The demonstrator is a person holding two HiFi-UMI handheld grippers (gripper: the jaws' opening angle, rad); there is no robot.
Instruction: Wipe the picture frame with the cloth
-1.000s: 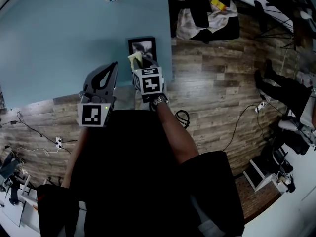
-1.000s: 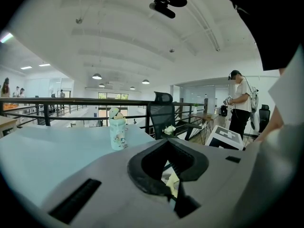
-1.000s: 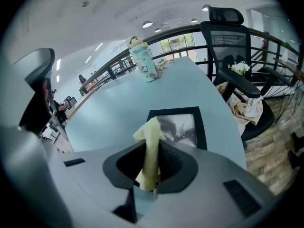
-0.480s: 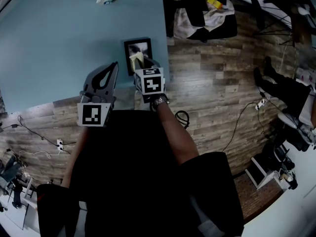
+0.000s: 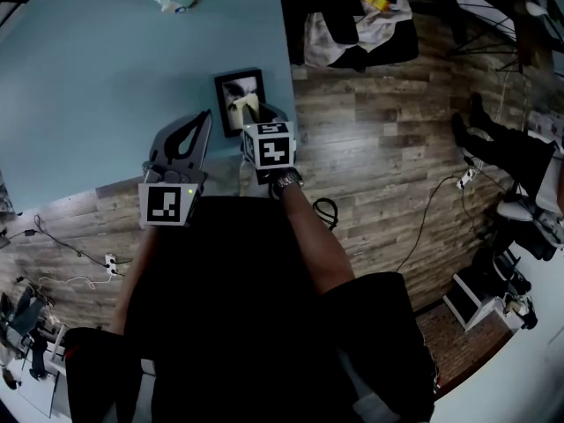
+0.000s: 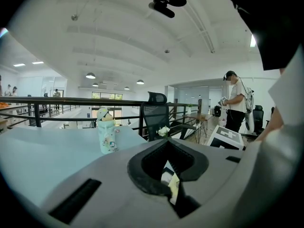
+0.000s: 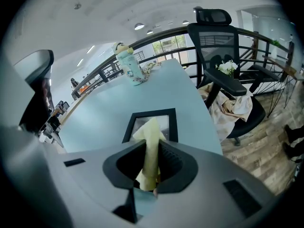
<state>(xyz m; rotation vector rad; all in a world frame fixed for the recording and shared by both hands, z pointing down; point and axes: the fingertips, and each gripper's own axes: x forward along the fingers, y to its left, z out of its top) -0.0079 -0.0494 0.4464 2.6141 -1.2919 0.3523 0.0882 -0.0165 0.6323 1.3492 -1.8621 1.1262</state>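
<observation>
The pale blue bench [image 5: 106, 86] is carrying the picture frame [image 5: 231, 91] flat in its near right corner, just beside the right edge. The right tongs [image 5: 257, 117] are hanging over the frame's near side and pinching the yellow cloth [image 5: 249, 106]. The folded tip is poking out past the jaws and lying over the glass [image 7: 166, 125].

Over the last second the cloth has been drifting from the frame's left part toward its right. To me that looks like a wiping stroke already under way, not an approach.

The left tongs [image 5: 189, 135] are waiting above the bench's near edge, left of the frame and apart from it. They are closed to a point with nothing in them.
</observation>
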